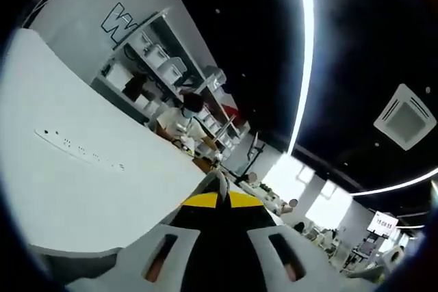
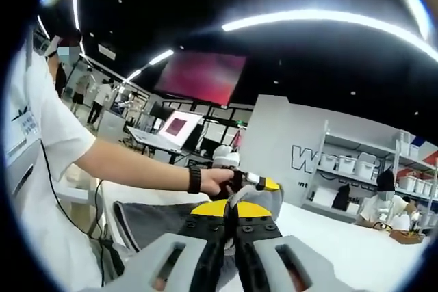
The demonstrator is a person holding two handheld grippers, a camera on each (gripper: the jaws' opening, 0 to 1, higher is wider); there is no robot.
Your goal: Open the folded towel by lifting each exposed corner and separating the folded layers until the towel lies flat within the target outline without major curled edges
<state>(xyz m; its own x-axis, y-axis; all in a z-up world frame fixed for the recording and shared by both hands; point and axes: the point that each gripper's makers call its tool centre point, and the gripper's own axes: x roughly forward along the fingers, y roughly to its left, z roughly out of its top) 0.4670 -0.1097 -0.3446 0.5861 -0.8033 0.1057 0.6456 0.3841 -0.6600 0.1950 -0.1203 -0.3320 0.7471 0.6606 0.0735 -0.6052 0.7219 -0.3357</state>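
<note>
We see the dark grey towel (image 2: 161, 220) lying low left of centre on the white table (image 2: 342, 237), soft, light and limp we judge, best pinched at an exposed corner, while both the left gripper (image 1: 222, 182) and right gripper (image 2: 231, 215) stand closed on nothing.

Probably a lab — shelving (image 1: 161, 59) with bins, white worktables (image 1: 89, 169), monitors (image 2: 176, 126).

Both cams tilted up; shelves (image 1: 161, 59) shared
</note>
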